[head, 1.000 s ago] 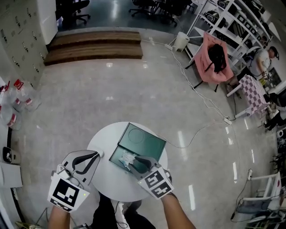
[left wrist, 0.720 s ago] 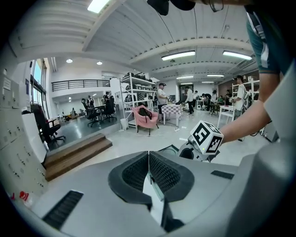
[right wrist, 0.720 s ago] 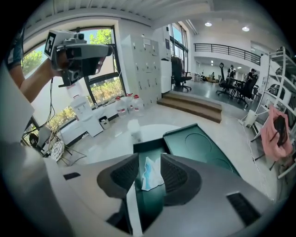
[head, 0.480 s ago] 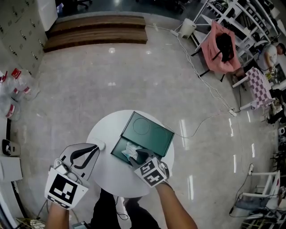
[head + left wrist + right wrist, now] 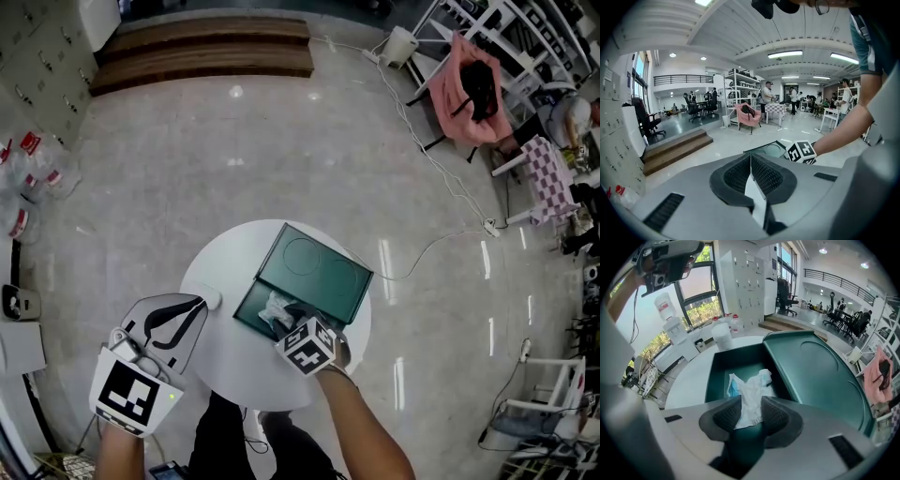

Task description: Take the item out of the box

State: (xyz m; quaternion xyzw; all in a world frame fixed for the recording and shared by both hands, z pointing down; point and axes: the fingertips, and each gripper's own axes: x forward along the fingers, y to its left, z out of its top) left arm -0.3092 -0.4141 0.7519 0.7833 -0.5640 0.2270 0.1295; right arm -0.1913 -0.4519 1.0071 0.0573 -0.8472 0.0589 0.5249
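A dark green box (image 5: pixel 247 317) lies open on the round white table (image 5: pixel 225 267), its lid (image 5: pixel 317 272) folded back to the far right. Inside the box sits a crumpled white and blue packet (image 5: pixel 276 307) (image 5: pixel 751 387). My right gripper (image 5: pixel 282 322) (image 5: pixel 751 412) reaches down into the box with its jaws wide apart. The packet's near end lies between the pads, which do not squeeze it. My left gripper (image 5: pixel 199 303) (image 5: pixel 750 161) hovers over the table's left edge, shut and empty.
A small white cup (image 5: pixel 214 298) (image 5: pixel 723 336) stands on the table just left of the box, close to the left gripper's tips. A white cable (image 5: pixel 427 246) runs over the floor at the right. Wooden steps (image 5: pixel 202 54) lie far behind.
My right gripper has pushed forward and down into the box, so its jaws now flank the packet. The left gripper has hardly moved.
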